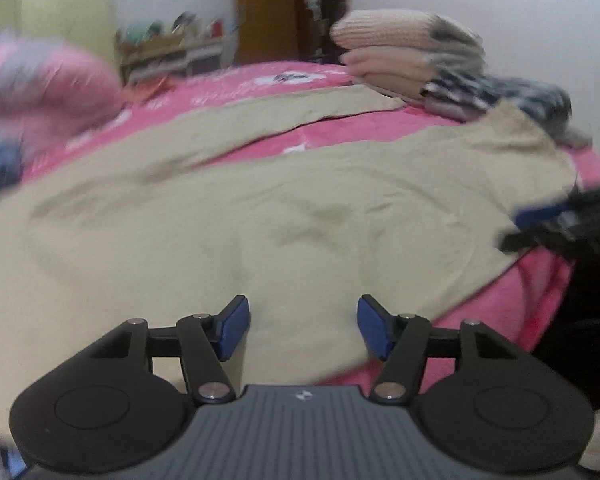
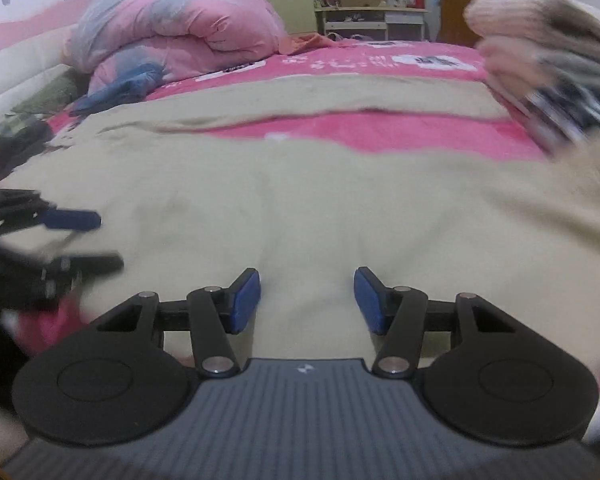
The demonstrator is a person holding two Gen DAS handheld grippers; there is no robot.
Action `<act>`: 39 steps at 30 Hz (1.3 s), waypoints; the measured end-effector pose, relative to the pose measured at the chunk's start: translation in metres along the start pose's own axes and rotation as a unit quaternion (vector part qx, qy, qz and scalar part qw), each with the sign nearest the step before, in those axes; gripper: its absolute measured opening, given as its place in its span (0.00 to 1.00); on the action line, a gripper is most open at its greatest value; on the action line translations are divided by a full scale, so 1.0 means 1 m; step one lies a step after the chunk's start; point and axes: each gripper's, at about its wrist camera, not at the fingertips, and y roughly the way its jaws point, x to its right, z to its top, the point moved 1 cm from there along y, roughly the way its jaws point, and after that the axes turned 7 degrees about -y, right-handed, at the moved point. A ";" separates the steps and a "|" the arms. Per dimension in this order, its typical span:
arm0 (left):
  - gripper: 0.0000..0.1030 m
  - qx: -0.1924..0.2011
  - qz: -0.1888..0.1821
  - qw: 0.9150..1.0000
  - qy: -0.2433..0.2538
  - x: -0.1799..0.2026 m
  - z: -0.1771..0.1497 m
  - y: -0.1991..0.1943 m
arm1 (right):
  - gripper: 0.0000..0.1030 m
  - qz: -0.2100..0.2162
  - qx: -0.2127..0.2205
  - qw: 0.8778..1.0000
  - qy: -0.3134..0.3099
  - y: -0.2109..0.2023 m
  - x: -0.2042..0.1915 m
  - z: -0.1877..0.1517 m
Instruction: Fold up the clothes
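Beige garment spread on pink bed, left tongs and right tongs released above it, folded stack at 1 o'clock, no legible writing.

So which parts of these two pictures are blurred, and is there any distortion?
Left wrist view: the folded stack and pink quilt are smeared by motion, as is the right gripper at the edge; the left gripper is sharp.
Right wrist view: the stack and left gripper are blurred; the beige garment is softer.
Both views bend at the edges, fisheye.

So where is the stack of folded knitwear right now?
The folded stack sits at the far right of the bed in both wrist views, beside the beige garment and touching its right corner.
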 end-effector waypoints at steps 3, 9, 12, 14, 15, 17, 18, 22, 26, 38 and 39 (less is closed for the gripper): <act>0.60 0.014 0.002 1.000 -0.017 -0.010 0.007 -0.021 | 0.51 0.004 -0.014 1.000 0.017 -0.033 0.005 -0.004; 0.63 0.039 -0.037 0.997 0.061 0.037 0.056 0.028 | 0.52 -0.057 0.043 0.997 -0.002 -0.014 0.047 0.049; 0.62 0.001 -0.082 0.994 0.072 0.073 0.065 0.067 | 0.52 -0.095 0.006 0.995 0.004 0.018 0.075 0.053; 0.65 -0.017 -0.093 0.992 0.078 0.087 0.050 0.073 | 0.51 -0.107 -0.027 0.994 0.026 0.017 0.094 0.033; 0.67 -0.004 -0.088 0.992 0.090 0.091 0.040 0.068 | 0.51 -0.097 -0.021 0.994 0.041 0.004 0.101 0.020; 0.68 -0.009 -0.092 0.991 0.093 0.089 0.030 0.055 | 0.51 -0.087 -0.015 0.994 0.065 -0.024 0.112 -0.004; 0.68 -0.014 -0.095 0.992 0.086 0.085 0.028 0.049 | 0.52 -0.100 -0.024 0.992 0.069 -0.037 0.112 -0.011; 0.68 -0.016 -0.100 0.992 0.072 0.080 0.035 0.036 | 0.52 -0.127 -0.035 0.989 0.073 -0.069 0.112 -0.013; 0.68 -0.003 -0.098 0.992 0.081 0.094 0.052 0.048 | 0.52 -0.091 0.026 0.994 0.045 -0.045 0.108 0.024; 0.75 -0.029 -0.126 0.990 0.059 0.102 0.033 0.054 | 0.49 -0.215 -0.032 0.961 0.174 -0.095 0.171 -0.064; 0.75 -0.030 -0.125 0.990 0.056 0.102 0.035 0.054 | 0.49 -0.212 -0.017 0.959 0.188 -0.104 0.170 -0.064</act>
